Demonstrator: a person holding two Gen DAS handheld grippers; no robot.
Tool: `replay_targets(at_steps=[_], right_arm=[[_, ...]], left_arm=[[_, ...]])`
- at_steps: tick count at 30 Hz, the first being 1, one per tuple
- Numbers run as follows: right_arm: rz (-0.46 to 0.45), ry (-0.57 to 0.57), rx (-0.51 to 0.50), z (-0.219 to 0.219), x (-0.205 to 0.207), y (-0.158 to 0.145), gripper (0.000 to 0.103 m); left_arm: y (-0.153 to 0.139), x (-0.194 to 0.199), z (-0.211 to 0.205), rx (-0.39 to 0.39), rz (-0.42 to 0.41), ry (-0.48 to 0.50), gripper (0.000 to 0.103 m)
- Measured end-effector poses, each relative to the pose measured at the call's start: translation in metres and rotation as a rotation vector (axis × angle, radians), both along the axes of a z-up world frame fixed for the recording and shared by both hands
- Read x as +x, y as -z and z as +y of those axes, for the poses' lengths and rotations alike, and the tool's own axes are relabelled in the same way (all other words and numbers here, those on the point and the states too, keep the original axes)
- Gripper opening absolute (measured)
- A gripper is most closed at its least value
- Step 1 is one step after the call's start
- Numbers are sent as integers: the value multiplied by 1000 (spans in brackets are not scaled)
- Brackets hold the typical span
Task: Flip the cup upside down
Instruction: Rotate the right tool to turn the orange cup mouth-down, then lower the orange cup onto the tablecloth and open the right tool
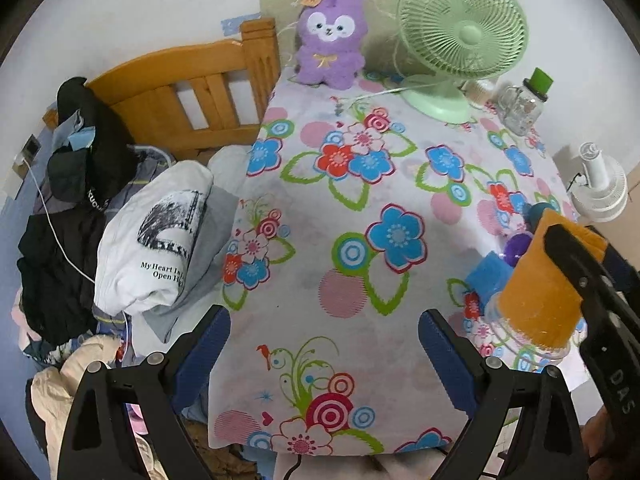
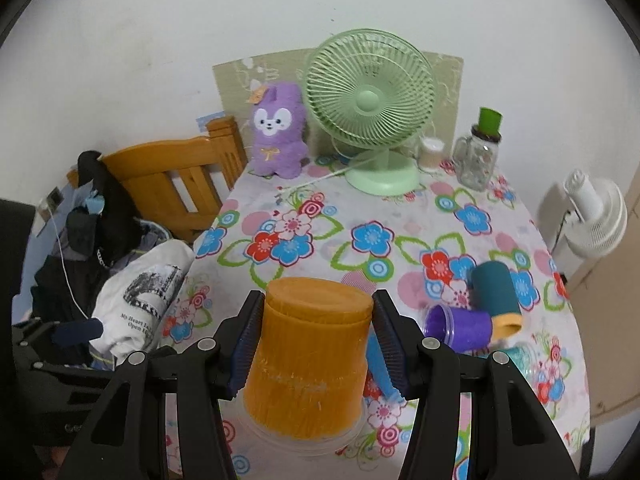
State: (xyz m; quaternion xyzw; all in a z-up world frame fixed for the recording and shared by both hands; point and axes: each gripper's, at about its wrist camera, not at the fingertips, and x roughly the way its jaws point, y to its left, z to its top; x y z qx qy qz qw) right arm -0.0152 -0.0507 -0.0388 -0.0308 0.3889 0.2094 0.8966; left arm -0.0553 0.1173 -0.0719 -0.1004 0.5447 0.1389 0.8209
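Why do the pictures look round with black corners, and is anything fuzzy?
Both views come from fisheye lenses, so straight edges bend and corners go black. In the left wrist view the orange cup looks slightly soft. In the right wrist view the green fan is sharp, and the glass jar shows small bright glints.

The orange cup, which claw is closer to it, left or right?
Right. The right claw has its fingers against both sides of the orange cup, which sits mouth-down on the table. The left claw is open over bare tablecloth, off to the cup's left.
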Motion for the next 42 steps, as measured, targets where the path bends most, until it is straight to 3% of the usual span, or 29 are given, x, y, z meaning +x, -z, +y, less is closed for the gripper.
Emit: replay_targets(at_steps=[15,30,35,42], right_arm=[[-134,-100,-64,30,6,72,57],[-131,-116,-54,63,28,132,57],[-168,-119,-52,64,23,134,57],[-134,-104,-44,56,18,132,58]], left_arm=[[77,22,17,0,65,-22,96],[125,35,40,30,95,-33,96],[138,35,39,30,119,-17,96],[139,35,33,13,128,9,96]])
